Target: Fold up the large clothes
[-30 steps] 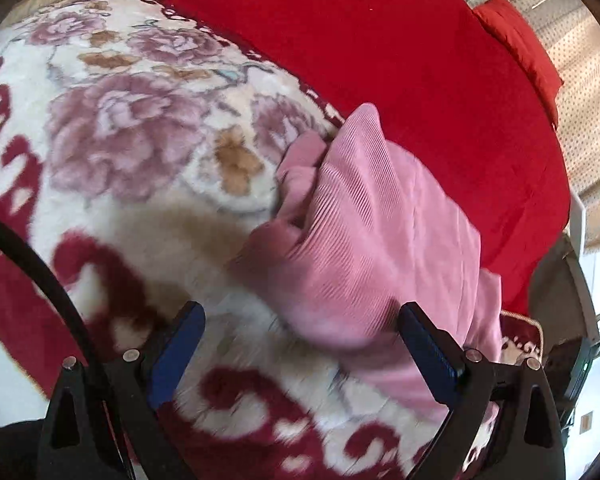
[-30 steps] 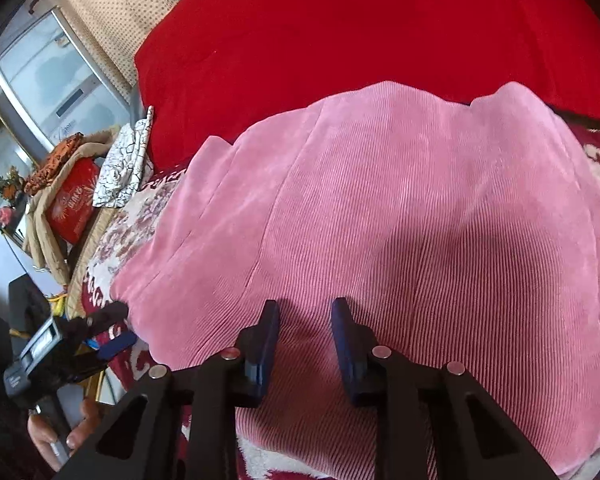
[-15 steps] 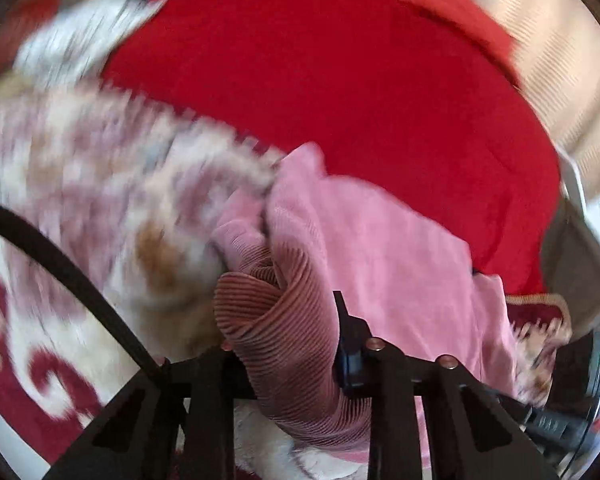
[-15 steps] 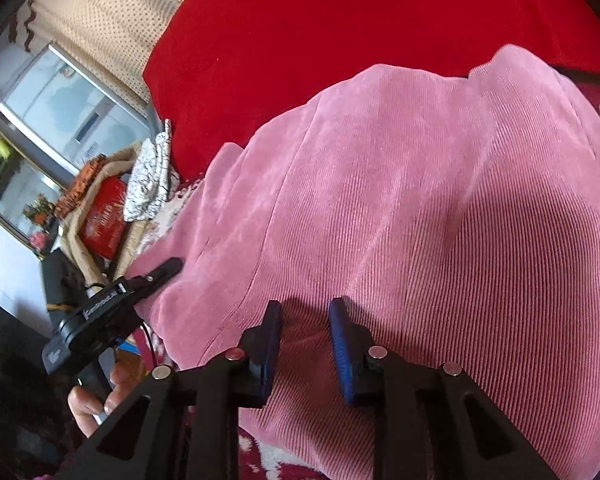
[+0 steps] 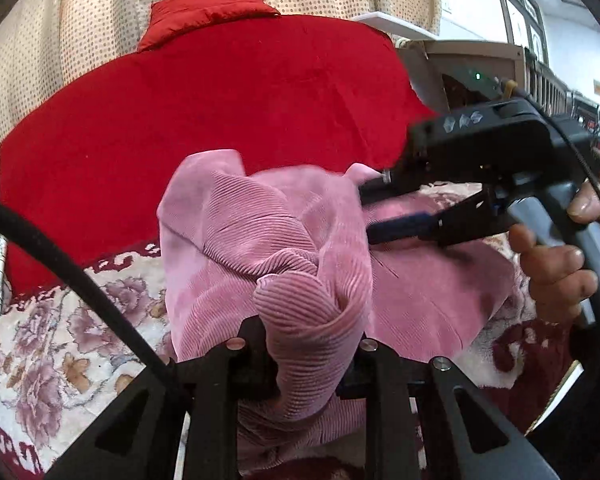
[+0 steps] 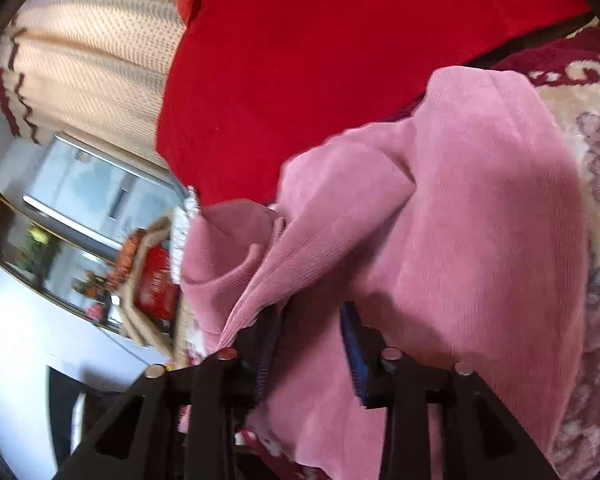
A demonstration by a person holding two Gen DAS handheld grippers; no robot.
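While held: one pink garment [image 5: 260,240] is seen bunched on the blanket [image 5: 60,344], a rolled fold of it pinched tight between the nearly closed jaws of the left gripper [image 5: 308,354], which have just been closing.
Right gripper: its jaws [image 6: 310,344] are parted about halfway, having just been opening; pink cloth lies between the blue pads [image 6: 354,344], and it cannot be told whether they press on it.
Counts: two grippers, one garment, one blanket, one red quilt [image 5: 204,120], one red pillow [image 5: 208,8] and one hand [image 5: 556,264] are shown.
Left view only: the right gripper [image 5: 370,212] is seen from the side, reaching in over the garment's far edge, with the hand wrapped round its grey handle; a black cable [image 5: 80,280] crosses the lower left; wooden furniture [image 5: 480,64] stands at the right.
Right view only: a mirrored cabinet [image 6: 80,208] and a blurred heap of red and beige things [image 6: 148,280] are shown at the left, beyond the bed's edge.
Both views: a dotted curtain [image 6: 92,60] hangs behind the quilt.
Obstruction: the raised fold hides the left pads, and the garment's lifted flap [image 6: 228,256] covers part of the right gripper's left finger.
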